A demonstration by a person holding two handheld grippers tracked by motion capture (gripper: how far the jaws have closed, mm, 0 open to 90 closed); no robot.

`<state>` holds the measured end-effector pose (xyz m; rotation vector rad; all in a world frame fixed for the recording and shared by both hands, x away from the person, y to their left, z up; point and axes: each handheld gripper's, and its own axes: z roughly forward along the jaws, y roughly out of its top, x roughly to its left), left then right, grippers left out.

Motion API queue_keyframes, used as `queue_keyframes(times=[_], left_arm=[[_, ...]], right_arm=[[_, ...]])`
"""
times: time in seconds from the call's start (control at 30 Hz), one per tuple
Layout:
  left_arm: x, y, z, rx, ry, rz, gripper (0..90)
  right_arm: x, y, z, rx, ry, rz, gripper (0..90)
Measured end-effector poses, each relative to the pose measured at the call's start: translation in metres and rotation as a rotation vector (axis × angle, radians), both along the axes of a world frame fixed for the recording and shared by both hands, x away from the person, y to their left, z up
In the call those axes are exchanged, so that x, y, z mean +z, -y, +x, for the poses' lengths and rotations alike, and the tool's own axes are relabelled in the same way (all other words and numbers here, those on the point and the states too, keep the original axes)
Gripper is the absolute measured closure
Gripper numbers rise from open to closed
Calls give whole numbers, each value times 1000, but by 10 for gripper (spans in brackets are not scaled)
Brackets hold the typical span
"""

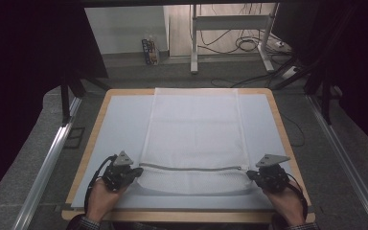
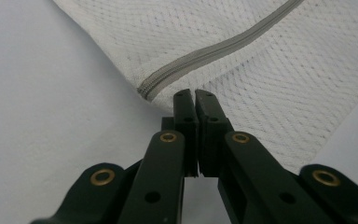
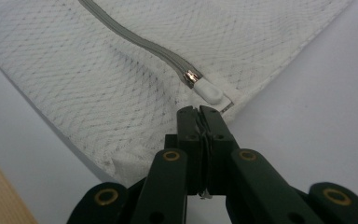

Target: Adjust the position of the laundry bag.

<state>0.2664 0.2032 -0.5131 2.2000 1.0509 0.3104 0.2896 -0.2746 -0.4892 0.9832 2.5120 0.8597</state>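
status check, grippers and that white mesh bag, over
Left gripper shut on white mesh zip bag at the zip's closed end. Right gripper shut on its edge beside the white zip pull. Nothing in the way.

My high camera looks forward and down over the table [image 1: 96, 124]. My two gripper cameras sit close behind their jaws, each facing the mesh bag [image 1: 194, 129] just ahead. All three views share its grey zip [image 2: 214, 51].
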Motion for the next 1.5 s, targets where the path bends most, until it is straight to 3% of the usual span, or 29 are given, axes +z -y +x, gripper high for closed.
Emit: queue_keyframes(times=[0.37,0.57,0.63,0.8,0.83,0.9,0.97,1.0,1.03,1.1,1.13,1.27,1.3,1.5], left_arm=[[-6,1,-15,-16,-50,2,886],[-11,2,-16,-20,-86,14,876],[-12,2,-16,-16,-81,19,857],[-12,1,-16,9,-45,37,667],[-12,-1,-16,15,-28,27,628],[-12,-2,-16,17,-14,20,544],[-12,-5,-15,21,9,-19,453],[-12,-5,-15,21,9,-19,413],[-13,-7,-14,24,20,-52,368],[-14,-9,-12,21,22,-68,285],[-17,-10,-10,20,20,-87,259],[-19,-11,-8,26,2,-109,193],[-19,-11,-7,44,0,-111,132],[-17,-12,-7,41,-9,-127,119]], right_arm=[[-5,5,-12,13,-37,3,865],[-10,6,-14,20,-77,-10,850],[-12,5,-13,17,-86,-14,828],[-10,7,-13,16,-68,-1,727],[-9,9,-12,5,-51,4,627],[-10,11,-10,-2,-37,3,540],[-12,13,-8,-13,-31,-2,435],[-12,13,-8,-13,-31,-2,435],[-13,15,-6,-24,-24,9,355],[-13,16,-5,-24,-14,15,322],[-13,17,-4,-23,6,30,239],[-14,17,-2,-22,11,42,158],[-15,16,-1,-25,12,40,131],[-17,16,0,-18,21,49,92]])
